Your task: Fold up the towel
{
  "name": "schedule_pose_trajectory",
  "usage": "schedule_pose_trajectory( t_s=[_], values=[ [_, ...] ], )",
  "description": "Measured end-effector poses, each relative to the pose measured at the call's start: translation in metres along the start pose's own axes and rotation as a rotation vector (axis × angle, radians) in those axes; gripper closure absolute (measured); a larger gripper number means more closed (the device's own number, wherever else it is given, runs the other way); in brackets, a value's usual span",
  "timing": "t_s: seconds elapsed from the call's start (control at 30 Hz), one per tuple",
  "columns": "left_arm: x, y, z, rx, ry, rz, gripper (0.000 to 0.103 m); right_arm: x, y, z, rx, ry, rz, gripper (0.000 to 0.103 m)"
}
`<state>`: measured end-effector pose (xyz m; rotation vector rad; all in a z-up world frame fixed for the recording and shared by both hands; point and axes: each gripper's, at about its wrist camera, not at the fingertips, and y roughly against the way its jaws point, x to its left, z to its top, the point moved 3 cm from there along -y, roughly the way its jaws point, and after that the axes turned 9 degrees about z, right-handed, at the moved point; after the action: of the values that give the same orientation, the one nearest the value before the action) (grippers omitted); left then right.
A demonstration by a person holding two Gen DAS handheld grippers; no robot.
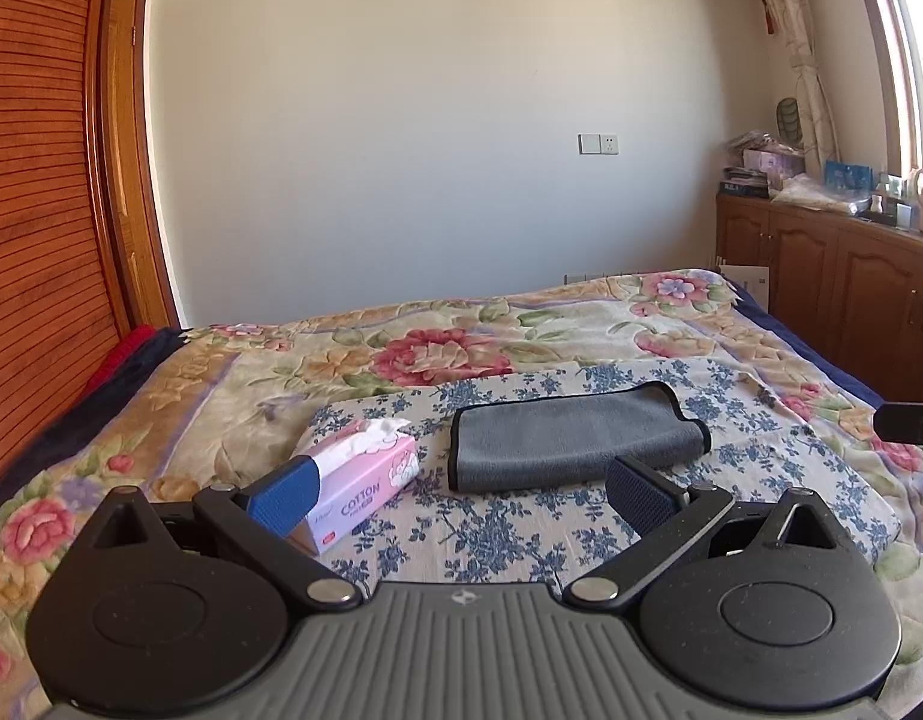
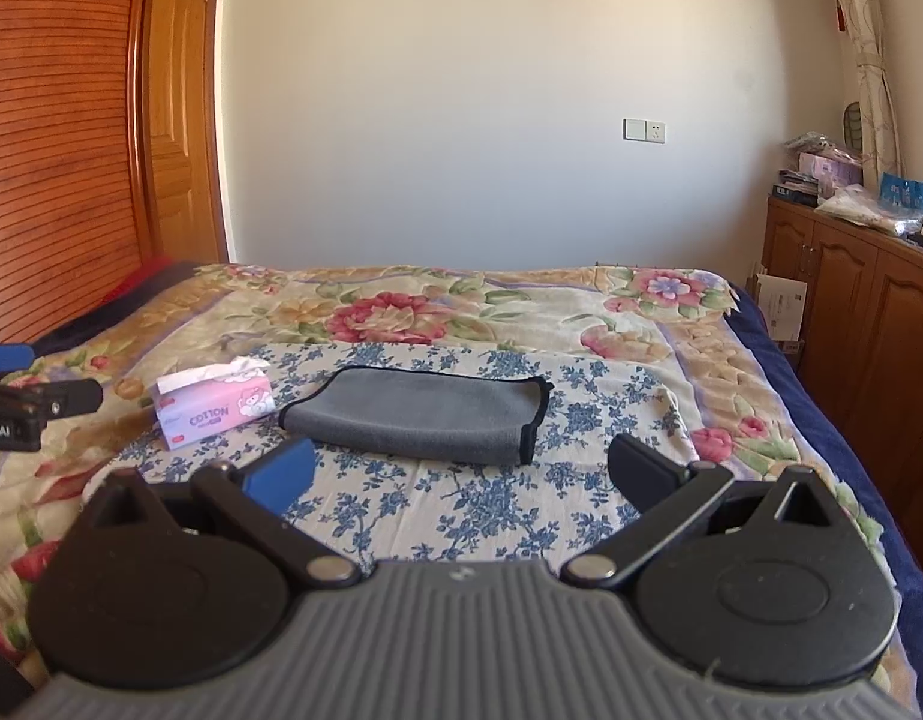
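A grey towel with black edging (image 1: 572, 441) lies folded into a long strip on a blue-flowered cloth (image 1: 521, 528) on the bed. It also shows in the right wrist view (image 2: 425, 414). My left gripper (image 1: 461, 495) is open and empty, held above the cloth just in front of the towel. My right gripper (image 2: 461, 477) is open and empty, also in front of the towel and apart from it. The right gripper's tip shows at the right edge of the left wrist view (image 1: 908, 420). The left gripper shows at the left edge of the right wrist view (image 2: 35, 402).
A pink tissue box (image 1: 359, 474) stands on the cloth left of the towel, also in the right wrist view (image 2: 215, 408). The bed has a flowered quilt (image 1: 437, 354). A wooden headboard (image 1: 35, 240) is on the left, wooden cabinets (image 1: 845, 276) on the right.
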<state>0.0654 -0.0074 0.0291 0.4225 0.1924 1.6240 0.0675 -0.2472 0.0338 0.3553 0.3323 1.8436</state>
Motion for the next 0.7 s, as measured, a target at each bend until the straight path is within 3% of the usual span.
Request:
schedule_pose_trajectory(
  t_s=[0.7],
  values=[
    [0.001,0.006,-0.046,0.011,-0.023,-0.006,0.000,0.003,0.006,-0.026,-0.010,-0.019,-0.033,0.000]
  ],
)
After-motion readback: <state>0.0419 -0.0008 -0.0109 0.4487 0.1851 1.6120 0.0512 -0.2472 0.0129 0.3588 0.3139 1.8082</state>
